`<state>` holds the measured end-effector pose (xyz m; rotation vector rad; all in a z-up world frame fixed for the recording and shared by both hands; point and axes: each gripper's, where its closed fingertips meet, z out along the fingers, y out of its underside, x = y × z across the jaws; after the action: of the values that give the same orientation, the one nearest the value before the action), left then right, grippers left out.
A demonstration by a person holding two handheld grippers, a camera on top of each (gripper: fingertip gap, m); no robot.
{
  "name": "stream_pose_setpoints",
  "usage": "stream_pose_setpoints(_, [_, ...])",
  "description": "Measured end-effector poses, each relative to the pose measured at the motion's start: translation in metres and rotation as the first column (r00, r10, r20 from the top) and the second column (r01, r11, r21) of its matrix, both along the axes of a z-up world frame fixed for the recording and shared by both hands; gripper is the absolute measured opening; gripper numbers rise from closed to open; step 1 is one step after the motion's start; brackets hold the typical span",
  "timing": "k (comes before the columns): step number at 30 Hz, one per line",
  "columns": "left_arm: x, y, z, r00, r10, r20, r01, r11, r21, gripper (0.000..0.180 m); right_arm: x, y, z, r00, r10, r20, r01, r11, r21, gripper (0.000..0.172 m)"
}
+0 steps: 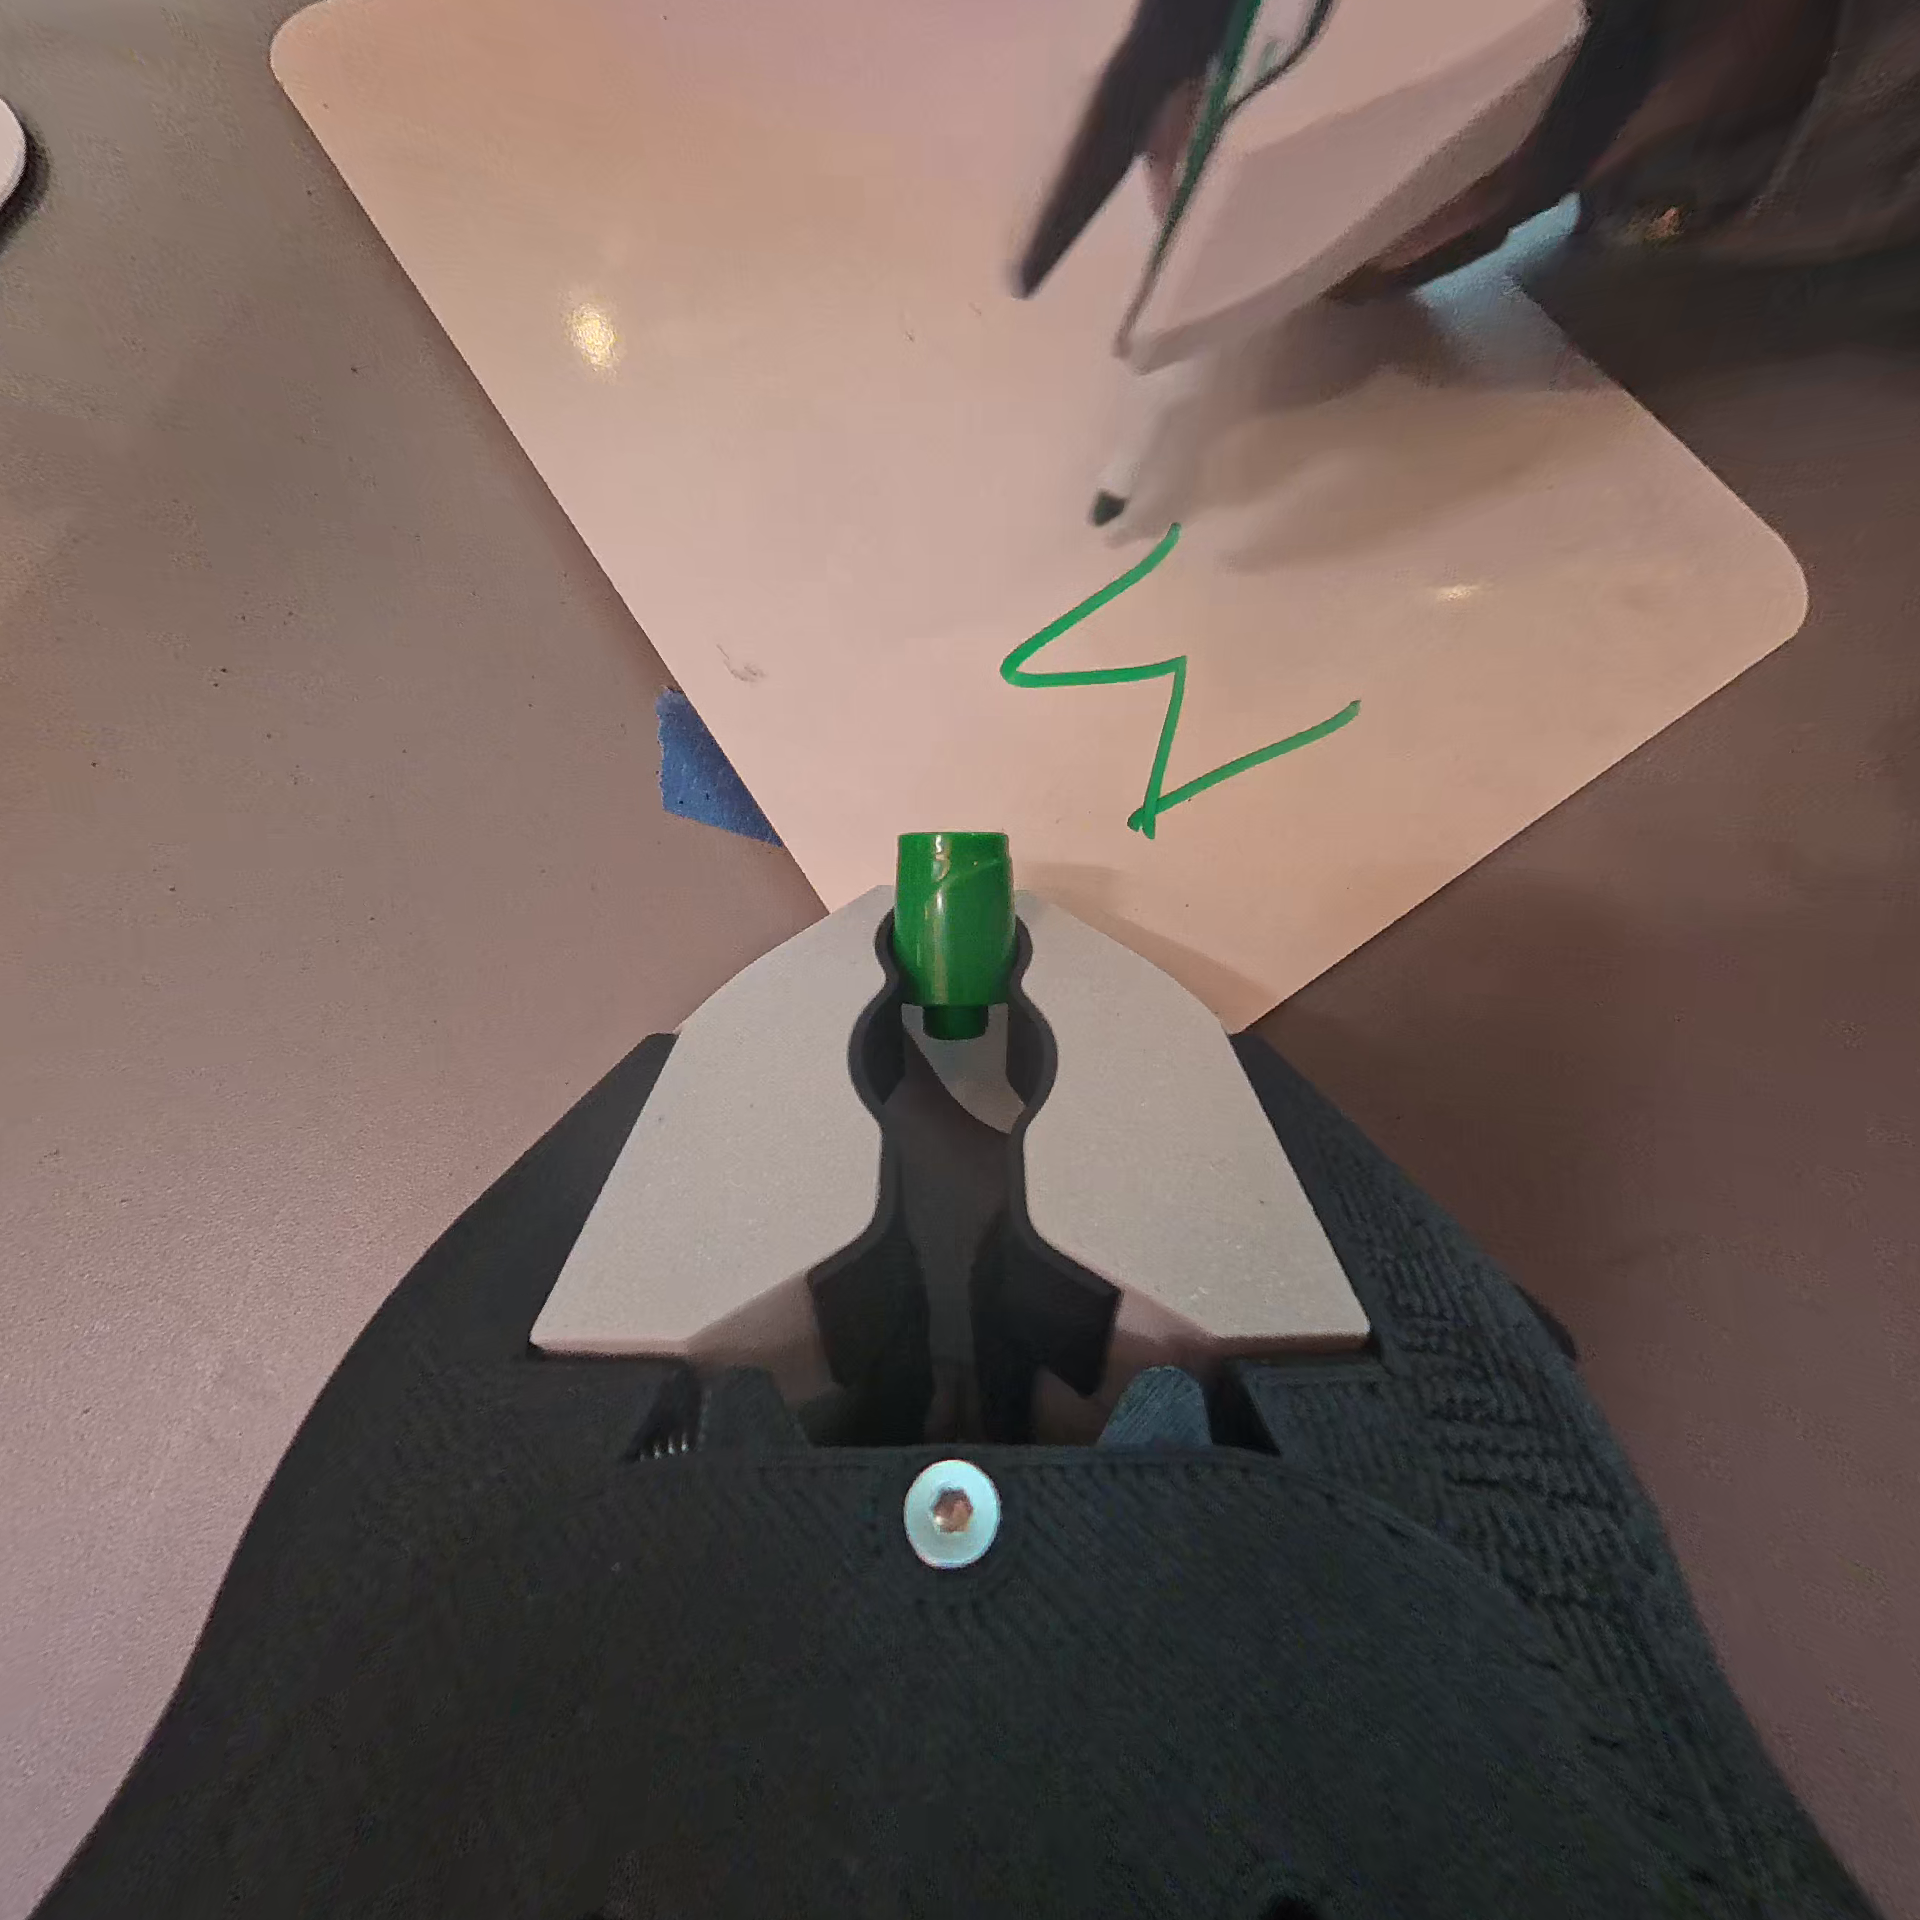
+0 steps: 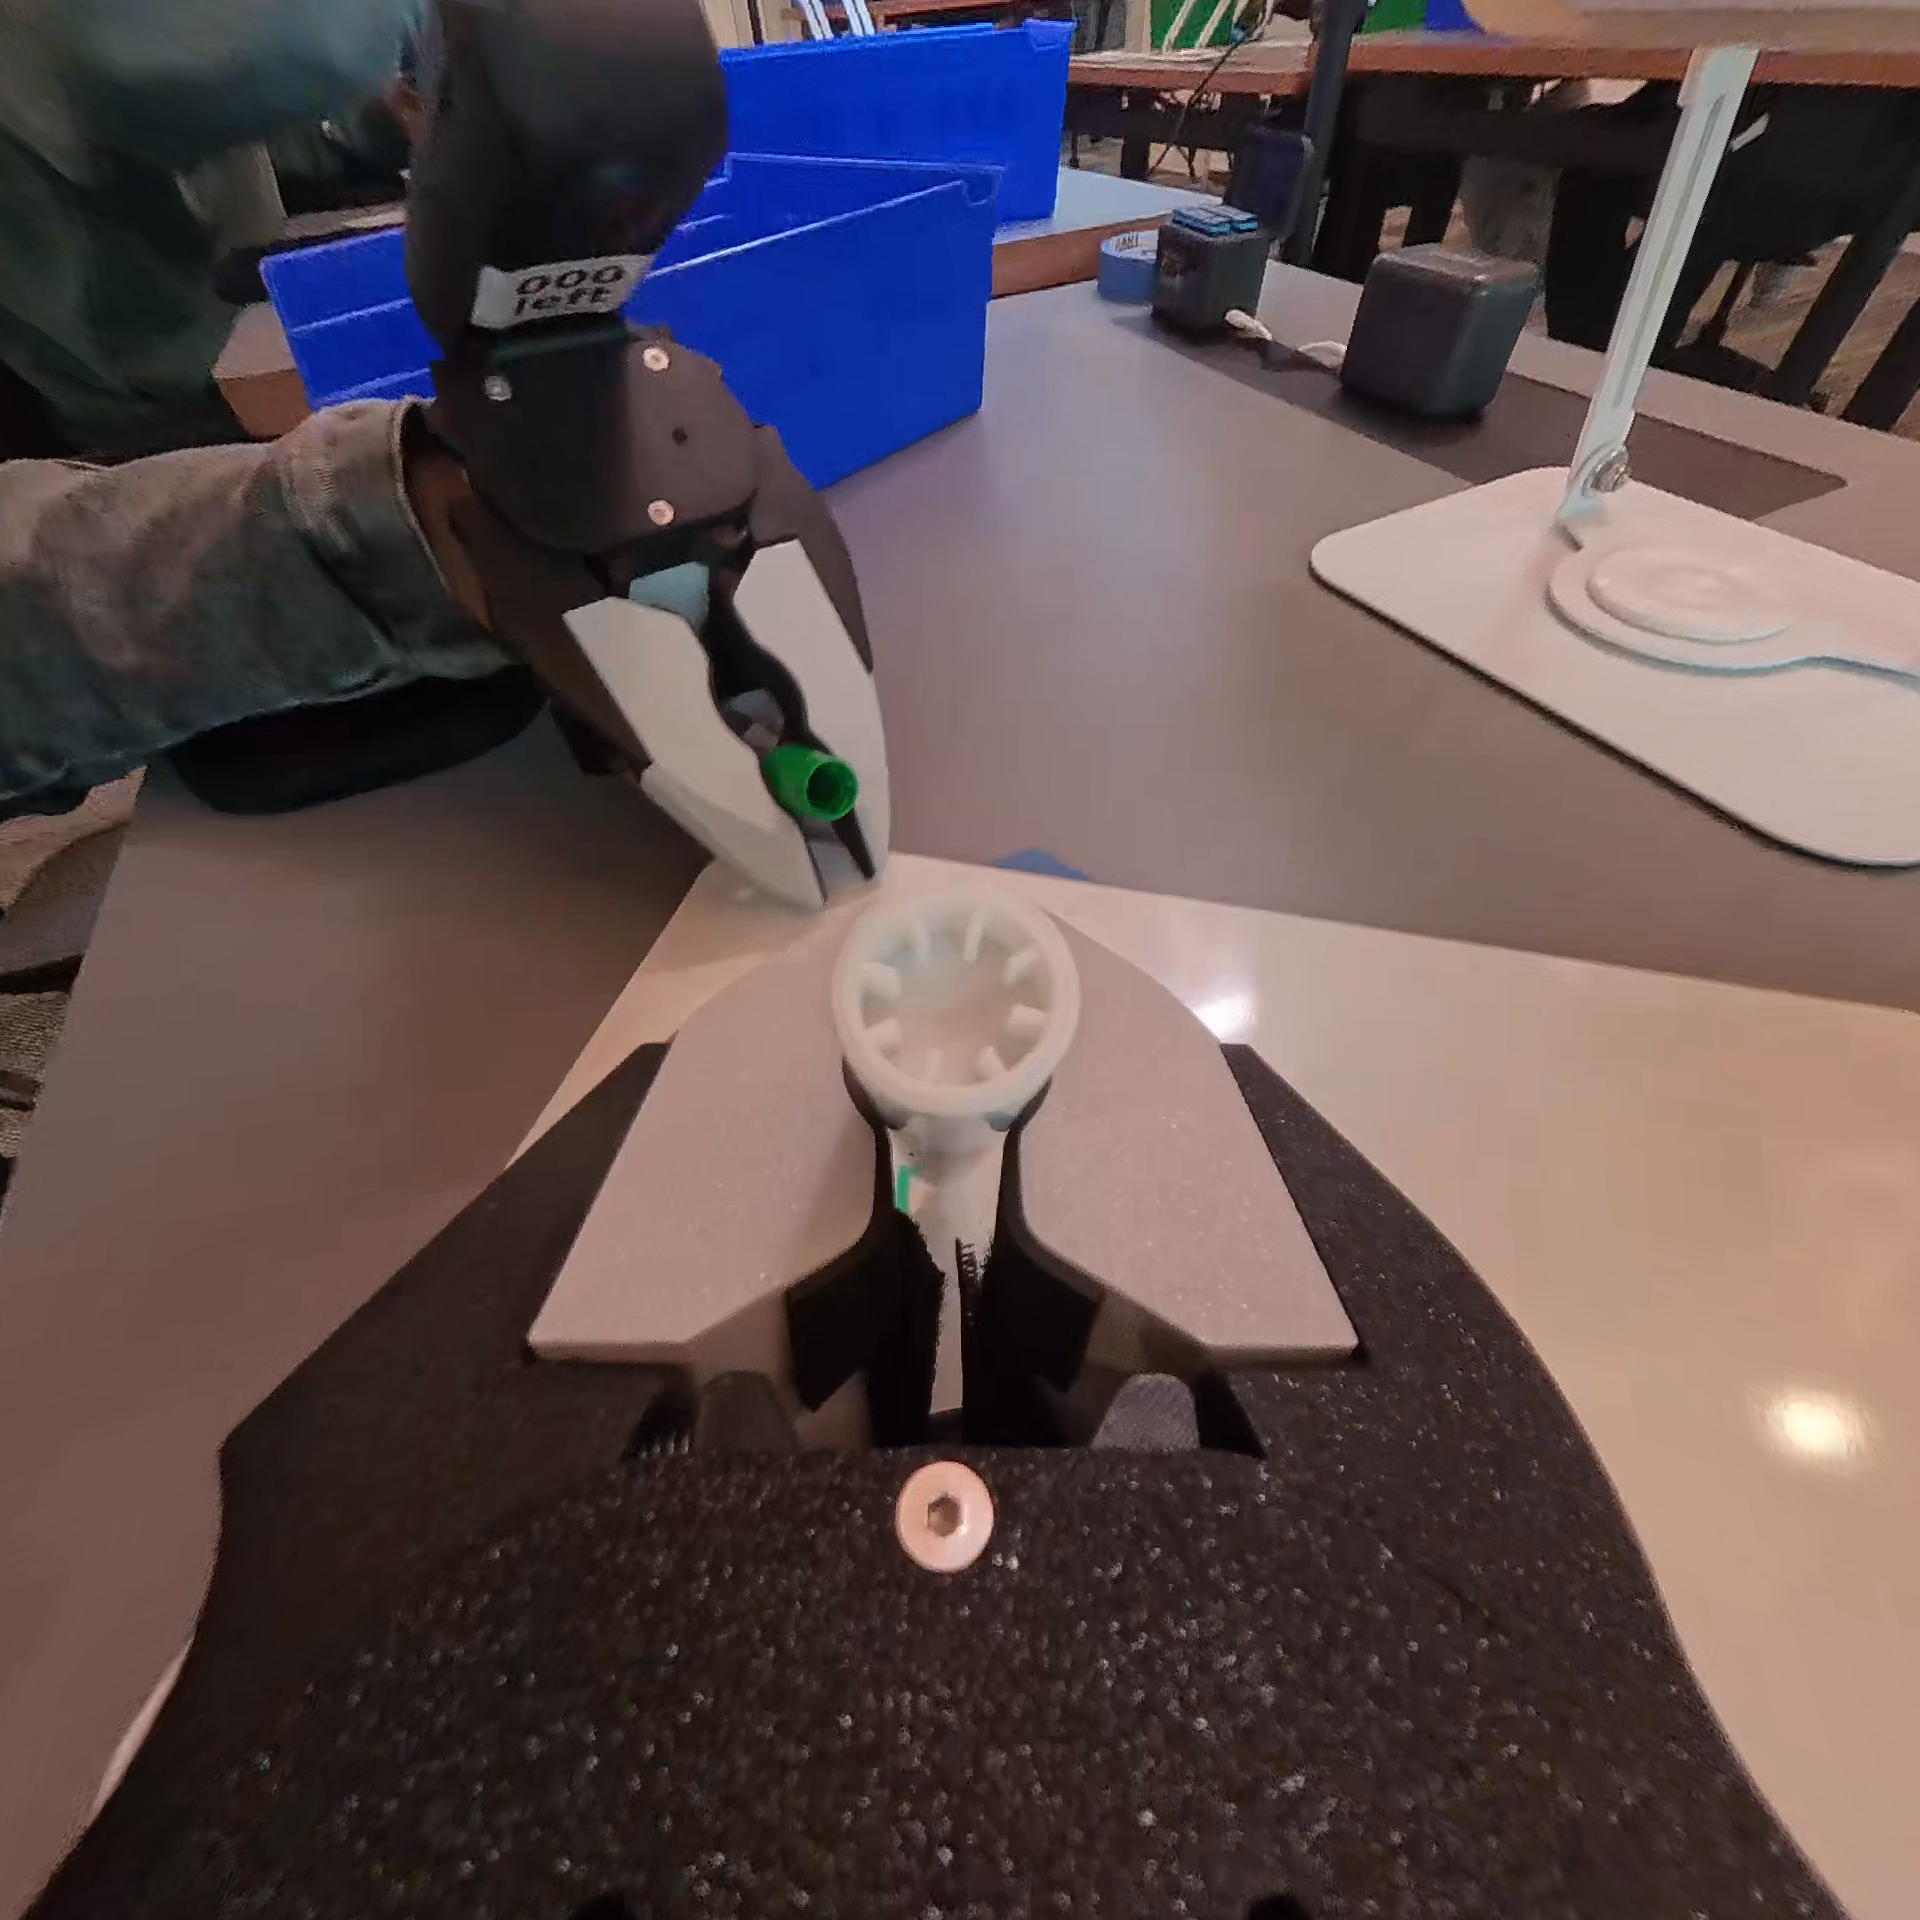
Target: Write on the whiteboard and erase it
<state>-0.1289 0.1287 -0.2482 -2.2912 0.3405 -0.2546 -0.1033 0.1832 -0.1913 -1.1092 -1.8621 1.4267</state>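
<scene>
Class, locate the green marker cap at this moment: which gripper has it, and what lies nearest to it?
The green marker cap is clamped between the left gripper fingertips, at the near corner of the whiteboard, just short of the green zigzag line.

Each tool (image 1: 951, 935) has a black textured body, pale grey fingers (image 1: 748, 1122), one silver screw (image 1: 951, 1509); mottled grey-green sleeve (image 2: 208, 582) at nine o'clock.

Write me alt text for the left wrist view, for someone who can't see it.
The left gripper clamps a green marker cap over the corner of a whiteboard on a brown table. Beyond it, the blurred right gripper holds a marker just above a green zigzag line.
</scene>
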Motion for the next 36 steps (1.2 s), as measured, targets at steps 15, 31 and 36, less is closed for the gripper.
stream_pose_setpoints(15, [0.000, 0.000, 0.000, 1.000, -0.001, 0.003, 0.001, 1.000, -0.001, 0.015, 0.004, 0.009, -0.010, 0.999, -0.004, 0.037, 0.001, 0.997, 0.079, 0.016])
stream_pose_setpoints(31, [0.001, 0.000, 0.000, 1.000, -0.004, 0.000, 0.004, 1.000, -0.002, 0.015, -0.033, -0.003, -0.009, 0.999, 0.028, 0.037, -0.030, 0.997, 0.076, 0.016])
stream_pose_setpoints(36, [0.001, -0.001, 0.000, 1.000, -0.004, -0.001, 0.004, 1.000, -0.002, 0.015, -0.011, 0.023, -0.010, 0.998, -0.032, 0.049, 0.029, 0.998, 0.061, 0.016])
